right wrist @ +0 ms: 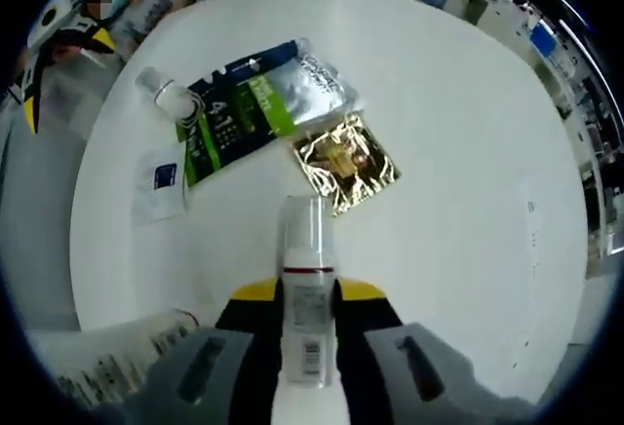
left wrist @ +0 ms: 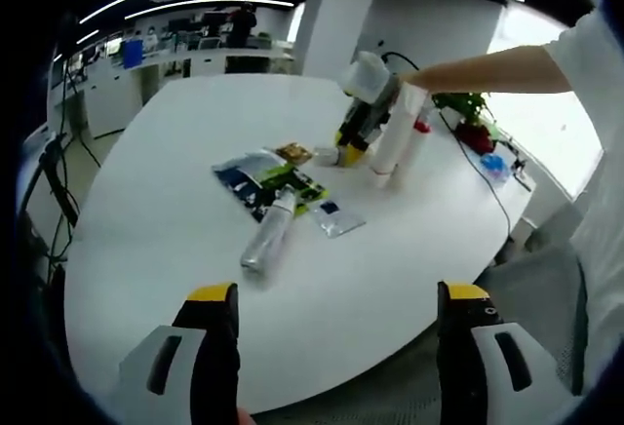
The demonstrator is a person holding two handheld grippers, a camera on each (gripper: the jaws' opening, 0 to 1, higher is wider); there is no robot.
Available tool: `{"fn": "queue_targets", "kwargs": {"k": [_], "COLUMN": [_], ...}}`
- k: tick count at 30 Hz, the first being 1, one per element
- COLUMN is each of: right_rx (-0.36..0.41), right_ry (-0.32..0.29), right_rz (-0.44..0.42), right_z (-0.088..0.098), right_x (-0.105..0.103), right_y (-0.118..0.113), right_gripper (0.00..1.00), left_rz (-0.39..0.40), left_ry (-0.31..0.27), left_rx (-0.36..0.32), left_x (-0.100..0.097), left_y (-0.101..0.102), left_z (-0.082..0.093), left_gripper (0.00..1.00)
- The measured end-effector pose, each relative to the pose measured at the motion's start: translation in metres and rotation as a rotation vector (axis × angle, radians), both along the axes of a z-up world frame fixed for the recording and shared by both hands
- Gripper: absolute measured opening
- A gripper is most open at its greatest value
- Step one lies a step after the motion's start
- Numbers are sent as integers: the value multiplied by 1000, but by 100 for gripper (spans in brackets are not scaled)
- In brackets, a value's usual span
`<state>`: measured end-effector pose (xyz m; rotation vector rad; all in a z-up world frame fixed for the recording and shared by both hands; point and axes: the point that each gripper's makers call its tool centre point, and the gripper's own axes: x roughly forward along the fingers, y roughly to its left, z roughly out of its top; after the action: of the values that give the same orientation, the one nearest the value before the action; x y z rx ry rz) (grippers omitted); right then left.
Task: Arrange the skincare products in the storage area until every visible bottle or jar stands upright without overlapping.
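The large round white desk (left wrist: 166,230) is carrying everything, and most of its top beyond the right tool (right wrist: 308,332) is lying bare, so there is plenty of room for setting things down. The right tool is pinching a slim white bottle with a clear cap and a red band (right wrist: 308,293) between its yellow-tipped jaws, cap pointing away from the tool. In the left gripper view that same right tool (left wrist: 363,125) is working at the far side of the desk, beside a tall white tube standing upright (left wrist: 397,133).

To do this step well, I judge the held bottle should be brought down vertical onto bare desk, base flat, and released only once it is resting steady; a slim bottle is likely to topple if let go while leaning. The open stretch to the right of the right tool looks safest, away from the flat packets.

Just ahead of the right tool a dark blue-and-green foil pouch (right wrist: 258,103) is lying flat, with a gold foil sachet (right wrist: 343,160) touching its near corner and a small white sachet (right wrist: 161,186) off to the left.

The left tool (left wrist: 336,332) is hanging spread wide and empty over the near desk edge. Ahead of it a clear plastic bottle (left wrist: 268,235) is lying on its side, waiting to be stood up.
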<state>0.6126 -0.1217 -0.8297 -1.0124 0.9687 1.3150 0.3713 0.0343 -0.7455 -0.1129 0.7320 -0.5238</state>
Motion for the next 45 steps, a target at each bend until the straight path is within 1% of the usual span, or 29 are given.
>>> {"fn": "queue_targets", "kwargs": {"k": [2,4,5,7,11,16,20,27,29,32,33,36,38,42,43,45], "right_rx": [5,15,29,51,68,103,117,164,179,215,227,288,316,417,451,496], "right_ry": [0,3,18,16,-3,-31,-43,-78,-92,-116,-122,-138,-147,-188,-193,-199], "right_rz": [-5,-27,-55,-58,-56,-83,-90,-106,-110,-122,-126,-150,-159,-194,-211,-225], "right_z": [0,1,1,4,17,35,44,67,75,91,95,112,122,155,165,178], "right_x": [-1,0,-2,-1,3,12,12,12,12,12,12,9,8,8,7,4], "right_y": [0,0,0,2,1,-1,-4,-6,-7,-7,-7,-5,-5,-2,-1,0], "right_gripper": [19,19,19,19,19,19,19,19,19,19,19,19,19,19,19,19], "left_rz": [-4,-4,-2,1,10,1,-1,-17,-23,-13,-11,-18,-27,-43,-47,-56], "left_ry": [1,1,1,1,3,0,-8,-26,-35,-55,-62,-74,-84,-99,-102,-107], "left_rx": [4,4,-2,-11,-21,-20,-22,-32,-36,-104,-116,-119,-118,-123,-124,-130], "left_x": [0,0,0,0,1,1,0,1,2,6,7,9,10,11,11,11], "left_y": [0,0,0,0,0,-1,-3,-9,-11,-18,-19,-22,-23,-28,-30,-33], "left_z": [-1,0,0,1,2,3,5,12,16,28,31,37,40,47,48,50], "left_gripper": [81,81,81,81,80,80,80,80,80,81,81,81,81,81,81,81]}}
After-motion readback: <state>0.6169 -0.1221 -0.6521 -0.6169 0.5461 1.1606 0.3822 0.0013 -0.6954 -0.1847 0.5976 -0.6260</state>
